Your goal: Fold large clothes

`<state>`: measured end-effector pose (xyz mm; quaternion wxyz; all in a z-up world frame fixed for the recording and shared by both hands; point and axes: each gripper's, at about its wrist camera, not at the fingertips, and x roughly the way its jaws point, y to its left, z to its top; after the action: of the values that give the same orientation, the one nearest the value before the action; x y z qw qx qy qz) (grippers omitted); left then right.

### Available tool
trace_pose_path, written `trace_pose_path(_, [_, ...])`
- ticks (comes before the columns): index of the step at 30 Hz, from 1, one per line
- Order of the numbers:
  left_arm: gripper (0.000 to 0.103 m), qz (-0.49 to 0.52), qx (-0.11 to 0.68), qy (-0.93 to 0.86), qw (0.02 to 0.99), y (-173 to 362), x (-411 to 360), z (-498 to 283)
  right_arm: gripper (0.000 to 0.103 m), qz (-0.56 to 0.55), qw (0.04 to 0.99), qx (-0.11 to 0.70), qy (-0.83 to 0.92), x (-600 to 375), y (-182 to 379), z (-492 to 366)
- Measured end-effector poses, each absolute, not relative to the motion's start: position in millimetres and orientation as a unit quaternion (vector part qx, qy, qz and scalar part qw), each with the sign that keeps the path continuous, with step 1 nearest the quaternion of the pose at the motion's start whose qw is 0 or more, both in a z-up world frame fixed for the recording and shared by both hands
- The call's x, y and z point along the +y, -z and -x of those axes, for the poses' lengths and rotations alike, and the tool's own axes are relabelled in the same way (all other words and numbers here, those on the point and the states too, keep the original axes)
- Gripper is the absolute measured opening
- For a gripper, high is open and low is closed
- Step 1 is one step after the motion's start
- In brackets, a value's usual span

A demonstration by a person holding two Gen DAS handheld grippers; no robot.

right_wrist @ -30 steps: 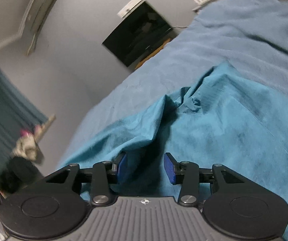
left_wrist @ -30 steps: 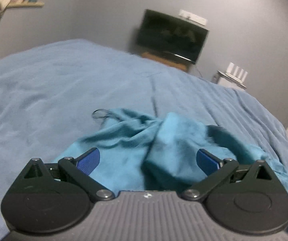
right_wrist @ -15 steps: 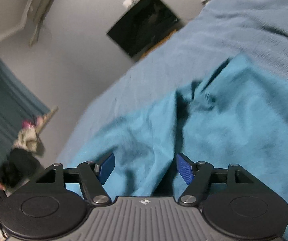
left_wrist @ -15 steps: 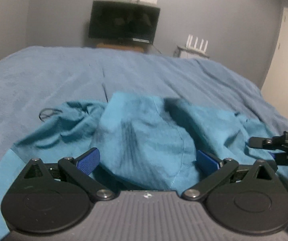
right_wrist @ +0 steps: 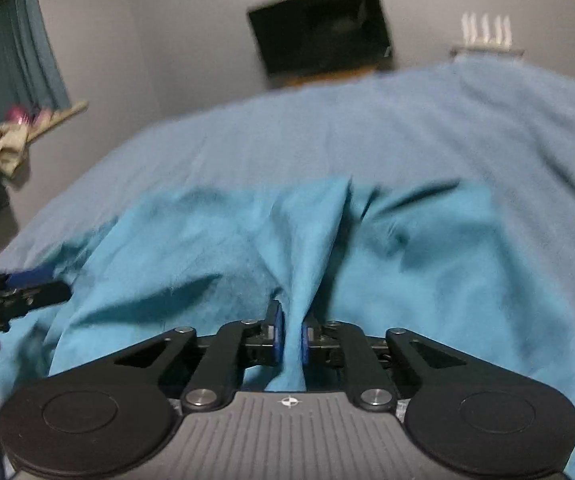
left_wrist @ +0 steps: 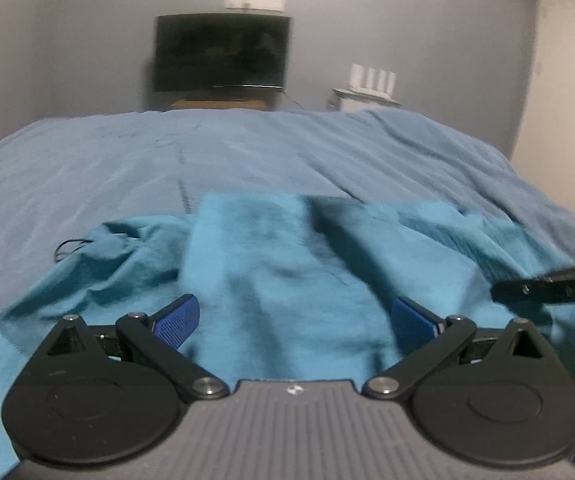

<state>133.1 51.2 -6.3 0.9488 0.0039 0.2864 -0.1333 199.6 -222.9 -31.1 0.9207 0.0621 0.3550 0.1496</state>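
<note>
A large teal garment (left_wrist: 287, 264) lies crumpled on the blue bed (left_wrist: 247, 148), with a dark drawstring loop (left_wrist: 69, 246) at its left edge. My left gripper (left_wrist: 295, 322) is open just above the garment's near edge, with cloth between the blue pads (left_wrist: 177, 322) but not pinched. In the right wrist view the garment (right_wrist: 427, 264) fills the middle. My right gripper (right_wrist: 291, 338) is shut on a raised fold of it. The right gripper also shows at the right edge of the left wrist view (left_wrist: 551, 290), and the left gripper shows at the left edge of the right wrist view (right_wrist: 15, 296).
A dark TV (left_wrist: 221, 52) on a wooden stand is against the grey far wall. A white router (left_wrist: 371, 80) sits on a small table to its right. A door (left_wrist: 567, 92) is at the far right. Teal curtains (right_wrist: 11, 56) and a clothes pile (right_wrist: 3, 148) are on the left.
My right gripper opened wide, then closed on a fold of the garment and rolled more level. My left gripper swung right to face the TV squarely and stayed open.
</note>
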Motion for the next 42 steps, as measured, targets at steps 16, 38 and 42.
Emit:
trace_pose_path(16, [0.103,-0.070,0.402,0.133,0.903,70,53,-154,0.047,0.039,0.932,0.300,-0.198,-144,39,-189])
trace_pose_path(38, [0.103,-0.064,0.411,0.129,0.900,78,57,-155,0.052,0.006,0.943,0.317,-0.106,-140,66,-246])
trace_pose_path(42, [0.103,-0.066,0.411,0.128,0.900,79,56,-156,0.053,0.018,0.945,0.313,-0.095,-133,82,-262])
